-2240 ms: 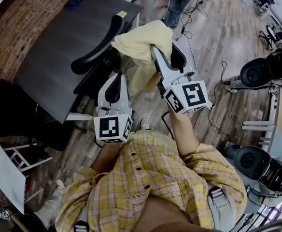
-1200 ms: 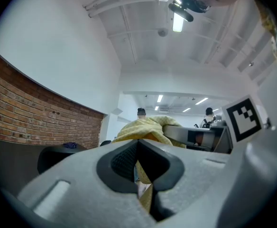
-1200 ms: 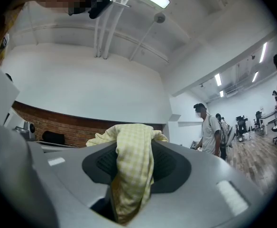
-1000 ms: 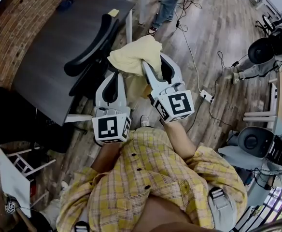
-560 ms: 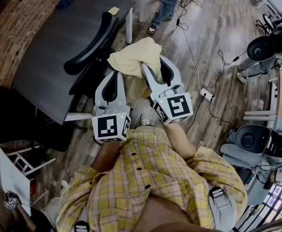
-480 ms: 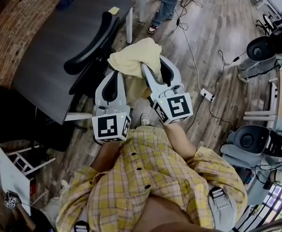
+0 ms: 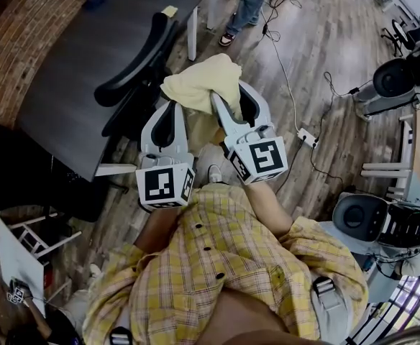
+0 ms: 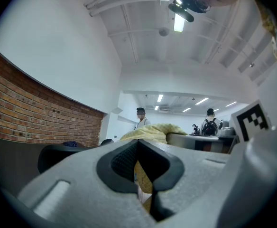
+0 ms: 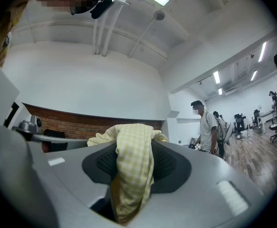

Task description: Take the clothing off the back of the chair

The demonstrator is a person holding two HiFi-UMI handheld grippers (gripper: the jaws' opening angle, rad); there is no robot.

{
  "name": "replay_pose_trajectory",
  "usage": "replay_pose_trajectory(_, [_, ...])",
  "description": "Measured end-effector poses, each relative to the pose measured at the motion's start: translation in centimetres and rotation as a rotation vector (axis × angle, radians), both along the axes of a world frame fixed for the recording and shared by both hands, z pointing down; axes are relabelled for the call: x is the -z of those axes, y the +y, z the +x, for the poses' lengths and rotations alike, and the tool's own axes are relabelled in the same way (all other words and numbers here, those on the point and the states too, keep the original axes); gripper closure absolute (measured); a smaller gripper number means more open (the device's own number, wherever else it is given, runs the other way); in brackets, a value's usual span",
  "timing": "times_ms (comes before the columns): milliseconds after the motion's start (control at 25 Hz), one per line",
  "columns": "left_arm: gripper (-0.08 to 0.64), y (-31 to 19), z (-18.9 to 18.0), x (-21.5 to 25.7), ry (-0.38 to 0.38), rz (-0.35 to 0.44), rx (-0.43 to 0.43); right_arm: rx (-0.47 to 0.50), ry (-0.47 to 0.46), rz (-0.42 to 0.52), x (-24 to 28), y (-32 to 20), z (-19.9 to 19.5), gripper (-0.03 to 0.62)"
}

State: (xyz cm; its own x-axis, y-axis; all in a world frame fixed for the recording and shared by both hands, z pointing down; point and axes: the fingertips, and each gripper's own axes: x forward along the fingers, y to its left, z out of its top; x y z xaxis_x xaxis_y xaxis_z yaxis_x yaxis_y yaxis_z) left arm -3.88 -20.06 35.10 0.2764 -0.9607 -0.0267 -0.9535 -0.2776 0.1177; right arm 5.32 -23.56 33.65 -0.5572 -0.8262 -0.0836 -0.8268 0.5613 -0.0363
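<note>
A pale yellow checked garment hangs bunched in the air, clear of the black chair's backrest to its left. My right gripper is shut on it; in the right gripper view the cloth fills the gap between the jaws of that gripper and drapes down over them. My left gripper is held just left of the garment, below the chair back, with its tips together and nothing between them. In the left gripper view that gripper shows the yellow cloth beyond its tips.
A dark table stands behind the chair by a brick wall. Cables and a power strip lie on the wooden floor to the right. Round black equipment sits at the right. A person stands ahead.
Since the earliest frame my right gripper has drawn the garment a little away from the chair back. Over the last second both grippers have kept still.
</note>
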Motion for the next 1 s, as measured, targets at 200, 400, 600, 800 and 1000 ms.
replay_pose_trajectory(200, [0.56, -0.1, -0.4, -0.1, 0.002, -0.003, 0.002, -0.001, 0.0, -0.003, -0.3, 0.3, -0.4, 0.423])
replay_pose_trajectory(400, [0.56, 0.1, -0.4, -0.1, 0.003, -0.005, 0.002, -0.004, 0.004, -0.006, -0.4, 0.8, -0.4, 0.423])
replay_pose_trajectory(600, [0.56, -0.1, -0.3, -0.3, 0.001, -0.01, 0.0, -0.007, 0.001, -0.02, -0.9, 0.8, -0.3, 0.423])
replay_pose_trajectory(800, [0.56, -0.3, -0.5, -0.5, 0.002, -0.014, 0.0, -0.005, 0.002, -0.03, -1.5, 0.8, -0.5, 0.423])
replay_pose_trajectory(1000, [0.56, -0.4, -0.4, -0.7, 0.003, -0.018, -0.004, -0.001, 0.005, -0.037, -1.6, 0.8, -0.7, 0.422])
